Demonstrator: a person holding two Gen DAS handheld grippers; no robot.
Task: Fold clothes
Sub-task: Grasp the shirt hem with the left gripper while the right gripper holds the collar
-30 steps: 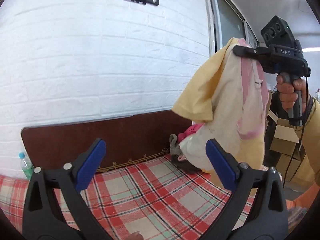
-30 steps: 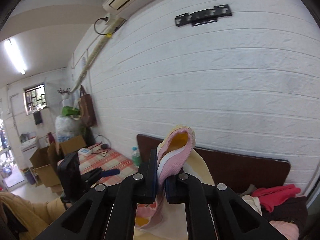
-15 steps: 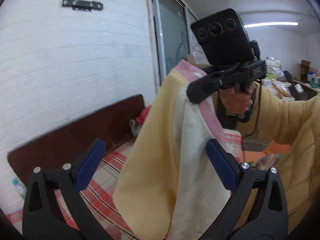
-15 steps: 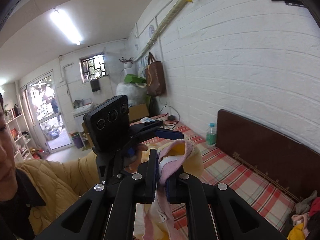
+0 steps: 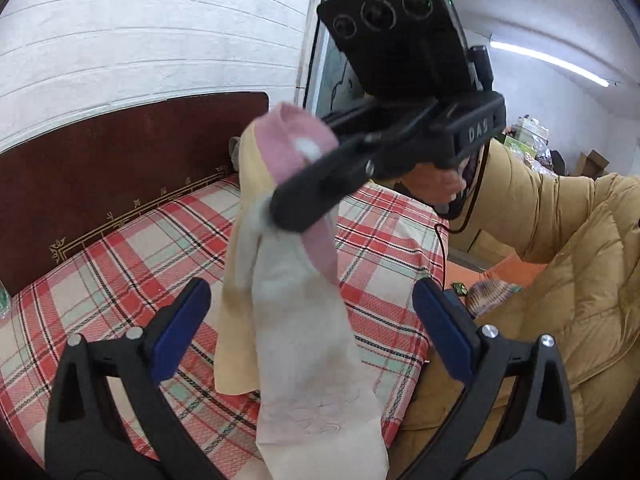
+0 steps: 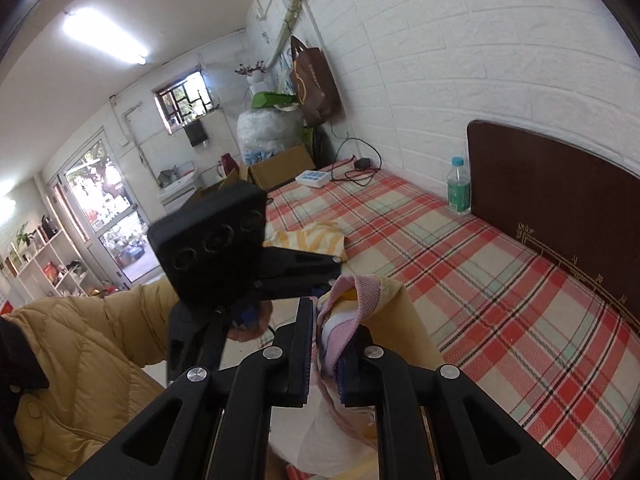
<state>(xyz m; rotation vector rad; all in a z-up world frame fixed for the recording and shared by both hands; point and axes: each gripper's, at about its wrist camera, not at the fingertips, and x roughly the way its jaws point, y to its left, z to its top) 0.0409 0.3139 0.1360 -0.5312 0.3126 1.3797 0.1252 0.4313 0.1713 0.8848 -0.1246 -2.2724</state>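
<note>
A yellow and cream garment (image 5: 296,320) with a pink ribbed collar (image 5: 296,148) hangs in the air over the plaid bed. My right gripper (image 6: 325,344) is shut on the pink collar (image 6: 360,292) and holds the garment up; it also shows in the left wrist view (image 5: 288,208). My left gripper (image 5: 308,320) is open and empty, its blue pads either side of the hanging cloth, low on it. In the right wrist view the left gripper (image 6: 320,270) sits just left of the collar.
The bed has a red plaid sheet (image 6: 500,280) and a dark wooden headboard (image 5: 120,160). A folded yellow striped garment (image 6: 308,238) lies on the bed. A water bottle (image 6: 458,186), a white box (image 6: 314,178) and cables lie near the wall. Cardboard boxes stand beyond.
Both grippers have swung round and come closer together. The hanging garment now sits between my open left fingers. The right gripper stays shut on the collar.
</note>
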